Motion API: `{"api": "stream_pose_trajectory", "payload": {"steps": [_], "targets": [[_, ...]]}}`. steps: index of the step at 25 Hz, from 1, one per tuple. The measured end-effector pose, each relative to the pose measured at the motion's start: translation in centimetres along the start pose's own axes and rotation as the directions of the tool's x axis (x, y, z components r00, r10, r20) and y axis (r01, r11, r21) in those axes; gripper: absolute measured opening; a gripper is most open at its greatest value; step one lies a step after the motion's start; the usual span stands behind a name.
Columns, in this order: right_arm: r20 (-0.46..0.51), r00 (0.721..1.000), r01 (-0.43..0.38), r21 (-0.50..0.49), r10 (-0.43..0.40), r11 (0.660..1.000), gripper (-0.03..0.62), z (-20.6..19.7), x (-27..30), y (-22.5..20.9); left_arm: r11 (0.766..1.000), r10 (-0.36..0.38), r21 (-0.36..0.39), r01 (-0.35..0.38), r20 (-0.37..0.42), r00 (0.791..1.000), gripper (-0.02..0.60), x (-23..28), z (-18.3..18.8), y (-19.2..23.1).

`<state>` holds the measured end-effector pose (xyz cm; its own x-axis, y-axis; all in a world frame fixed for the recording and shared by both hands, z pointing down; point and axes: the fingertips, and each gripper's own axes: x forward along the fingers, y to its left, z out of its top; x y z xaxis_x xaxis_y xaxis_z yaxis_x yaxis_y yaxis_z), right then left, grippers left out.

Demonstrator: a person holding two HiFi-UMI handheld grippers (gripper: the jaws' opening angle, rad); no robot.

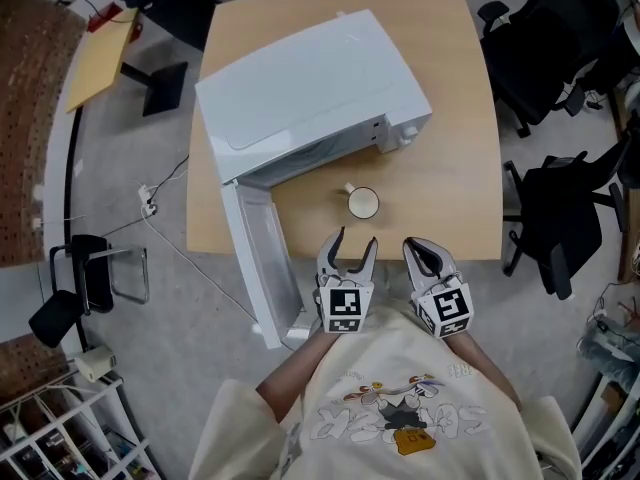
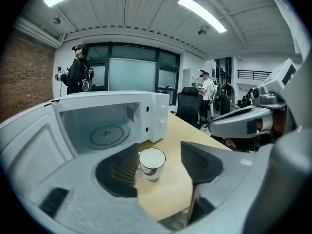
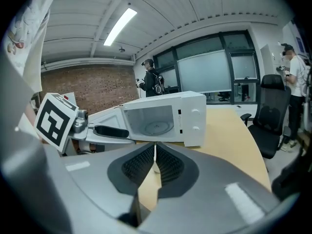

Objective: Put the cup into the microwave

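A white cup point(image 1: 363, 203) with its handle toward the microwave stands on the wooden table point(image 1: 450, 148), just in front of the white microwave point(image 1: 310, 88). The microwave's door point(image 1: 262, 268) hangs open toward me past the table's edge, and its glass turntable point(image 2: 106, 133) is bare. My left gripper point(image 1: 356, 238) is open, a little short of the cup; in the left gripper view the cup point(image 2: 151, 163) stands beyond the left gripper's point(image 2: 160, 150) spread jaws, untouched. My right gripper point(image 1: 415, 248) is shut and empty beside it, over the table's front edge, its pads point(image 3: 146, 165) together.
Black office chairs point(image 1: 545, 38) point(image 1: 560, 223) stand right of the table. A cable point(image 1: 160, 228) runs across the floor at left, near a white rack point(image 1: 60, 428). Two people point(image 2: 78, 74) point(image 2: 207, 89) stand far back in the room.
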<state>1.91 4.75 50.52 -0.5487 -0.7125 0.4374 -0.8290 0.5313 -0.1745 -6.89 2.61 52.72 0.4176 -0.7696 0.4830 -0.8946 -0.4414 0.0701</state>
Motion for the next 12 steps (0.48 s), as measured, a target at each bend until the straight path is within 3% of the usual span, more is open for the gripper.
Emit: {"api": "stream_pose_trajectory", "payload": {"steps": [4, 8, 12], "targets": [[-0.029, 0.999, -0.034, -0.018, 0.034, 0.999, 0.018, 0.3, 1.0, 0.0, 0.999, 0.021, -0.026, -0.021, -0.012, 1.000, 0.370, 2.1, -0.5, 1.3], [-0.043, 0.998, -0.035, -0.005, 0.035, 0.999, 0.018, 0.3, 1.6, -1.1, 0.997, 0.069, -0.020, -0.071, -0.051, 0.996, 0.428, 6.1, -4.1, 2.2], [-0.066, 0.997, -0.046, -0.005, 0.046, 0.999, 0.018, 0.0, 1.6, -1.2, 0.996, 0.087, 0.045, -0.083, -0.099, 0.991, 0.459, 9.7, -7.4, 2.3]]}}
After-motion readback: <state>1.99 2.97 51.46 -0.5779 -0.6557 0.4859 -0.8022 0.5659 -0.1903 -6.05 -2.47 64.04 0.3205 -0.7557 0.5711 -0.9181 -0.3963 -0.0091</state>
